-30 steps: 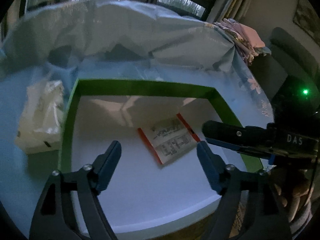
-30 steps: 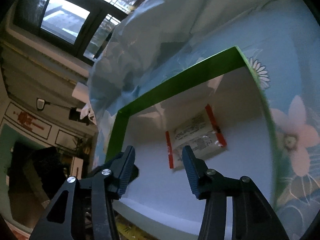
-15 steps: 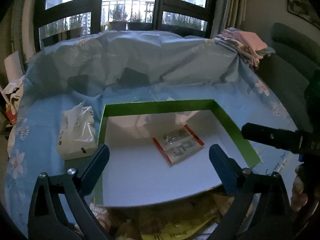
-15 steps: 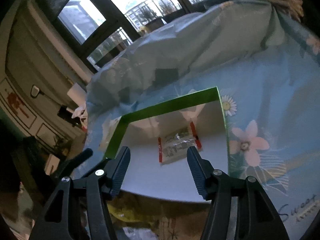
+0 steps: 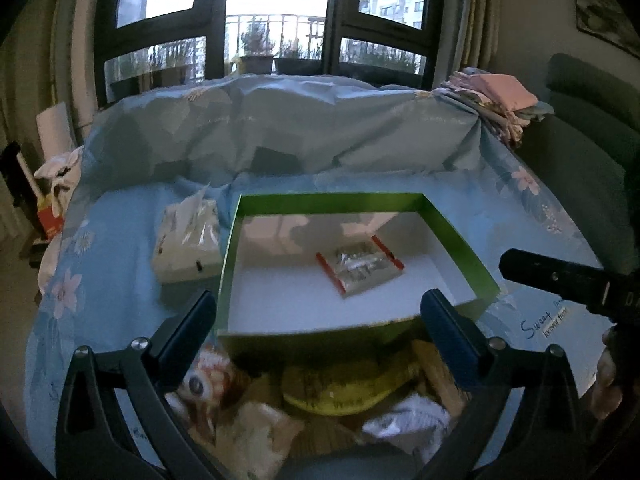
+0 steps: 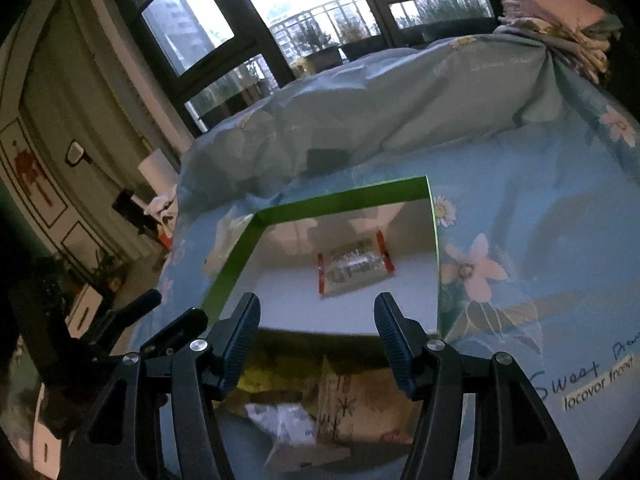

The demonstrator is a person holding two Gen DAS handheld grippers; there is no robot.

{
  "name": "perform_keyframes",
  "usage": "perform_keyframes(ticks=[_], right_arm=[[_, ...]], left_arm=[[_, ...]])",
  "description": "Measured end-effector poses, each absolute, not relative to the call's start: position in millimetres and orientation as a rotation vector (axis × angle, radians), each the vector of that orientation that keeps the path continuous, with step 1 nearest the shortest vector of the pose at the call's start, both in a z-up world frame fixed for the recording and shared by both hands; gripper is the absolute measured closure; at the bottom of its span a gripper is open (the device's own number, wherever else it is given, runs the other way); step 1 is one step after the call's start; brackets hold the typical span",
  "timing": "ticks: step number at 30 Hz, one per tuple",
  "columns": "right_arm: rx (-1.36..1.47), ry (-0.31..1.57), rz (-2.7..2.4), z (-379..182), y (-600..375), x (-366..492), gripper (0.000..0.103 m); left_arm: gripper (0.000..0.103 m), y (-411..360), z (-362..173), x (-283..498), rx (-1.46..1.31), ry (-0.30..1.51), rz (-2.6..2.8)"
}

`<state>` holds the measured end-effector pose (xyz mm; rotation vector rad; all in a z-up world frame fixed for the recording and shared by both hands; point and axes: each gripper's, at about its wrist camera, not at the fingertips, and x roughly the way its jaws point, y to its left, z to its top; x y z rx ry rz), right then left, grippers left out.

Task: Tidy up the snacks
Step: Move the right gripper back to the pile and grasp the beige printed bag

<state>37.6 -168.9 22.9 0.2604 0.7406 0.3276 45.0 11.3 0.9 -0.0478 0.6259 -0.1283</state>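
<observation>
Floral cloth [image 5: 120,248] bears green box [image 5: 460,240], tissue pack [image 5: 188,240] beside.

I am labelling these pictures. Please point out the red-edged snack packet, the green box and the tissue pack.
red-edged snack packet [image 5: 360,266]: left wrist view, its middle.
green box [image 5: 332,202]: left wrist view, far wall.
tissue pack [image 5: 187,240]: left wrist view, top face.

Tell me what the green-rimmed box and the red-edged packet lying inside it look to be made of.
Green-rimmed box: likely cardboard, with thin, straight, sharply folded walls and a matte white inside. Red-edged packet: probably plastic film, glossy, with crinkled glints on its clear middle and flat sealed red ends.
</observation>
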Motion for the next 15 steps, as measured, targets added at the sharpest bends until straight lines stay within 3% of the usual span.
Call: perform_keyframes(ticks=[15], right_arm=[[0.284,0.779,0.342,9.4,-181.0,-4.1,0.043]], left_arm=[[0.000,3.5,-3.3,9.2,-0.042,0.658,-0.107]])
